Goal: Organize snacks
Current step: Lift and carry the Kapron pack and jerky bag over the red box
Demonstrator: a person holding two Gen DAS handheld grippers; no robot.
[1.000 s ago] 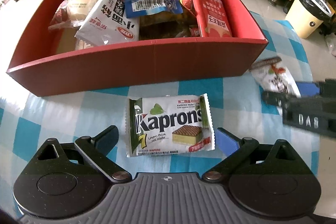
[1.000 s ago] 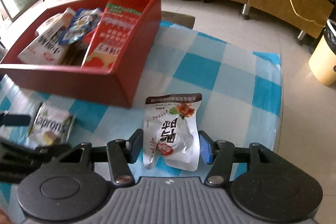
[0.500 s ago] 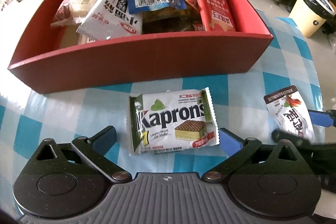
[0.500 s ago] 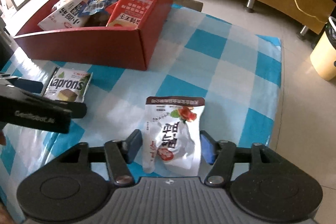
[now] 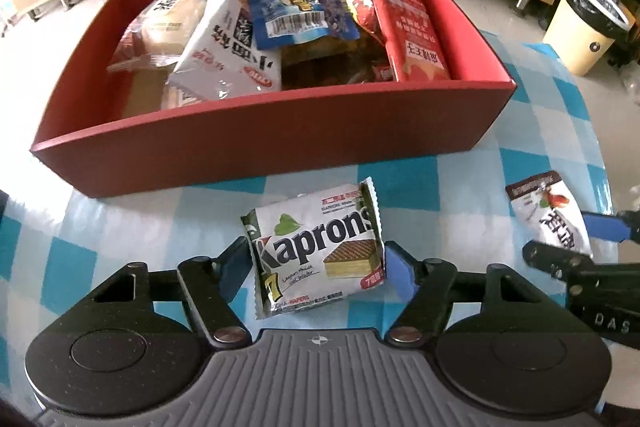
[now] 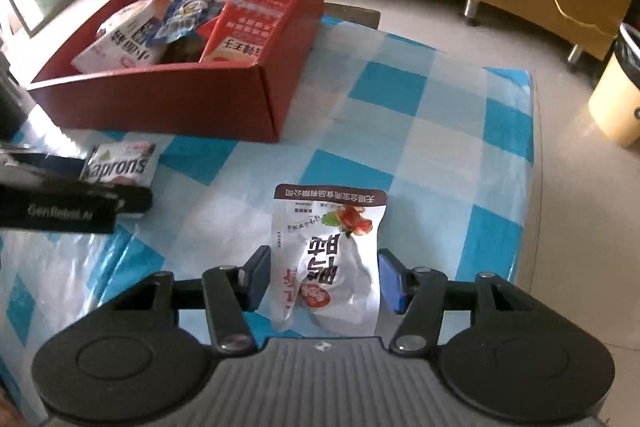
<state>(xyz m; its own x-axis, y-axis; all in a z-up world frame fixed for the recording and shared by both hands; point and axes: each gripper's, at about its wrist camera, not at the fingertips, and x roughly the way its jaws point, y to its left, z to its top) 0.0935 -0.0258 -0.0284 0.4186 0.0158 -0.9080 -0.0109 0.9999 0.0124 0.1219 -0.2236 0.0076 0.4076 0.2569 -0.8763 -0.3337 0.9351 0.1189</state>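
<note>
The left gripper (image 5: 318, 261) is closing on the Kaprons wafer pack (image 5: 316, 251); its pads already touch both side edges of the pack, which sits tilted between them on the checked blue-and-white tablecloth (image 5: 460, 179), just in front of the red box (image 5: 260, 143); the right gripper (image 6: 320, 279) is also closing, with the white pouch (image 6: 330, 259) between its pads; the left pad lies against the pouch's edge and the right pad meets its other side, so the pouch looks pinched, though how firmly cannot be told; the pouch rests on the cloth well to the right of the box.

The lower ends of both packets are hidden behind the gripper bodies; in the left view the pouch (image 5: 554, 215) is half covered by the other gripper's fingers and the frame edge cuts that gripper off; in the right view the wafer pack (image 6: 122, 165) is partly covered by the left gripper's dark arm; inside the box the snack bags (image 5: 280, 27) overlap, and the dark packets beneath them are hard to make out; the cream bin (image 5: 588, 27) is cut off in the right view.
</note>
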